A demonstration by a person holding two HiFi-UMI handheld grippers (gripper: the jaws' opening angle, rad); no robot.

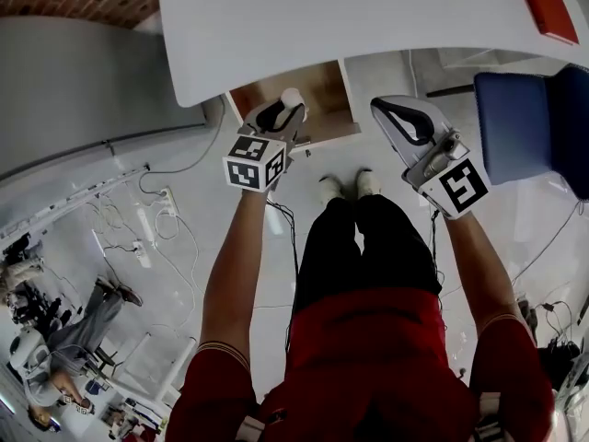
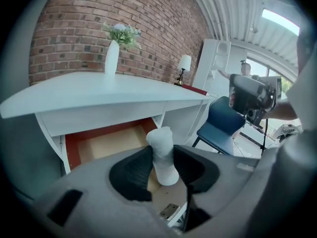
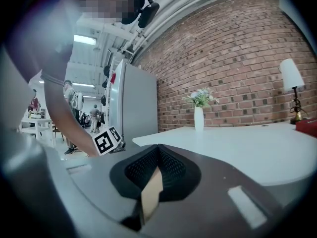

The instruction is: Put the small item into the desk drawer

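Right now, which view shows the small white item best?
Left gripper view: the small white item shows nearly whole, clamped between the jaws, with the drawer open behind. Head view shows only its top; right gripper view misses it.

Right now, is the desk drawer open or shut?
Open. The drawer is pulled out from under the desk, its wooden bottom showing; the small white item is in the left gripper, not inside yet.

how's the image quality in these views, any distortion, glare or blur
Head view: strong fisheye, so the desk edge bows; the lighting is even. Left gripper view: dark vignette at the corners, window glare at top right, and the white item is fairly sharp. Right gripper view: the brick wall curves and the ceiling light is blown out.
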